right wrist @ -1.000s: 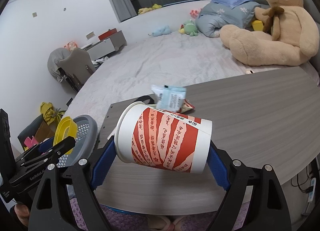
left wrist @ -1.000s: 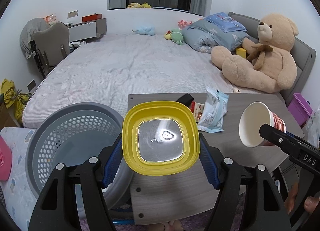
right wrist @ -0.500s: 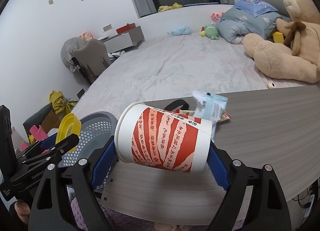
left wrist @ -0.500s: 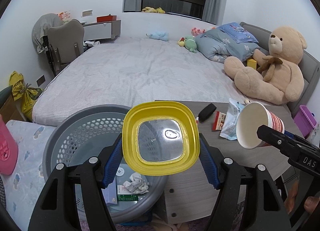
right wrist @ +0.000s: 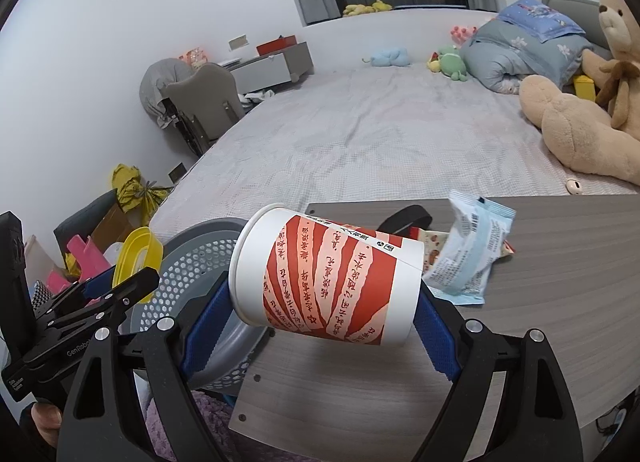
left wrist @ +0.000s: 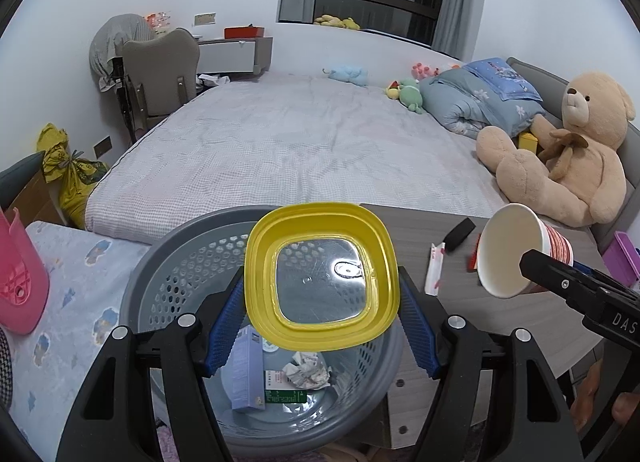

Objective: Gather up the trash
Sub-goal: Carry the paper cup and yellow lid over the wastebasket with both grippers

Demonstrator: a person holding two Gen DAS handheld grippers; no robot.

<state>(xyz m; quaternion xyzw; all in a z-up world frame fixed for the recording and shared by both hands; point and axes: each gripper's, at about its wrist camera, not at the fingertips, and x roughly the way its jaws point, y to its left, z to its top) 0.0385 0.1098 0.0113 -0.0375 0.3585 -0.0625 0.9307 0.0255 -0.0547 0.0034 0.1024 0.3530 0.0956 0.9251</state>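
The left gripper clasps a yellow lid with a clear middle panel; its blue pads press on the lid's two side edges. In the left wrist view the lid sits in the centre of the frame, in front of the grey basket, whose holed wall and rim curve around it from the left. At the bottom of the basket lie a pale box, a crumpled paper and a green-and-white packet.

The right gripper grasps a red-and-white paper cup lying on its side, mouth toward the left of the frame, with one pad against the rim end and the other against the base. In the right wrist view the cup hangs over the left edge of the grey table, with the basket just left of it. In the left wrist view the cup shows at the right, its white inside open to the camera.

On the table, behind the cup, lie a light blue wrapper, a red patterned wrapper partly under it, and a black object that I cannot identify. A bed fills the background, with a big teddy bear at the right.
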